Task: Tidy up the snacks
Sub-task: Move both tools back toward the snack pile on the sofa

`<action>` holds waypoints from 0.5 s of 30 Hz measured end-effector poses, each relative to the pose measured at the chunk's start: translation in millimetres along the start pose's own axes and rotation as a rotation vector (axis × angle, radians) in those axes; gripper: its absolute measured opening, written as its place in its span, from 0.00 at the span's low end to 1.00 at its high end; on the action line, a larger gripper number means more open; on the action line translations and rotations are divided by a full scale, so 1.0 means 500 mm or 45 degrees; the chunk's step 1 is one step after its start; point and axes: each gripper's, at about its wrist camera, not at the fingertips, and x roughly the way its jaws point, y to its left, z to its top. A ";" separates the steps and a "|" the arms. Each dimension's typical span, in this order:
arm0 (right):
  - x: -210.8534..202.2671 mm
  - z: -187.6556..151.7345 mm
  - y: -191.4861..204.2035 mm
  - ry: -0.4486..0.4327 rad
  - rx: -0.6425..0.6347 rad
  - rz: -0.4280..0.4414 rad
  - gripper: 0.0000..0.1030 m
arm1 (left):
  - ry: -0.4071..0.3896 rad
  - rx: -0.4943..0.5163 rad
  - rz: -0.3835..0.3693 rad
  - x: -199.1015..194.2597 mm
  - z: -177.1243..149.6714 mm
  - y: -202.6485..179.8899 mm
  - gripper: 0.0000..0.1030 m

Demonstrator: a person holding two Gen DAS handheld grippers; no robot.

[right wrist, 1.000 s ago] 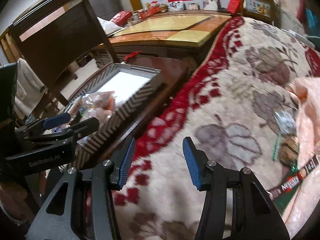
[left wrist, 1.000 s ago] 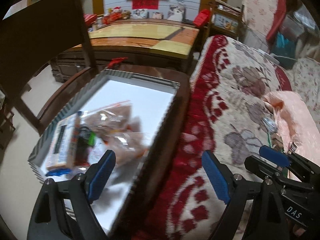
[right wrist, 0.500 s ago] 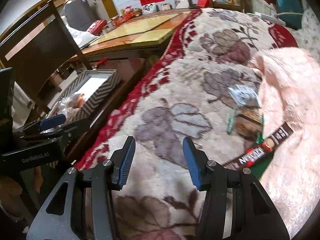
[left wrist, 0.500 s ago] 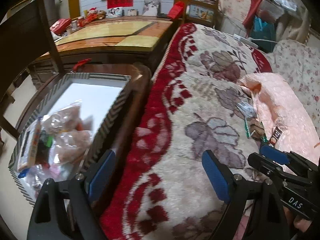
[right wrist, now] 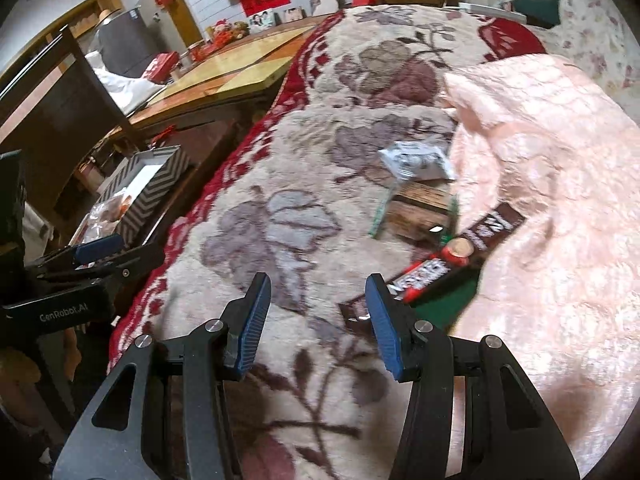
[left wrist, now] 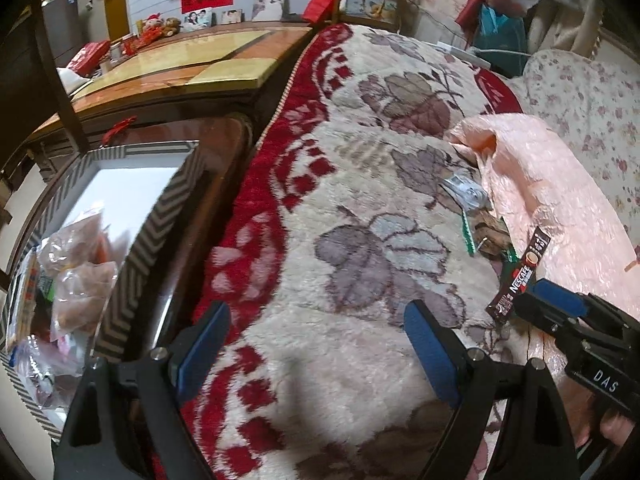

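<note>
Several snacks lie on the floral blanket [right wrist: 280, 220] beside a pink quilt [right wrist: 560, 160]: a long Nescafe stick [right wrist: 432, 268], a brown packet with green edges [right wrist: 416, 212] and a silver-white packet [right wrist: 416, 164]. My right gripper [right wrist: 316, 320] is open and empty just left of the stick's near end. My left gripper [left wrist: 316, 344] is open and empty over the blanket; it sees the stick [left wrist: 520, 276] and my right gripper [left wrist: 560, 308] at right. A chevron-patterned box [left wrist: 132, 248] at left holds several bagged snacks [left wrist: 76, 280].
The box stands on a dark wooden side table [left wrist: 208, 184] against the blanket's red edge. A long wooden table [left wrist: 192, 64] with red items lies behind. A dark chair [right wrist: 52, 92] stands at left. Flowered bedding [left wrist: 580, 92] is at right.
Both grippers have swung right, away from the box and over the blanket toward the loose snacks. The right gripper has come close to the Nescafe stick. Both stay open.
</note>
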 end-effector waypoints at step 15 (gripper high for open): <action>0.009 -0.024 -0.080 0.043 0.097 -0.072 0.48 | 0.048 0.071 -0.051 0.039 0.000 -0.060 0.87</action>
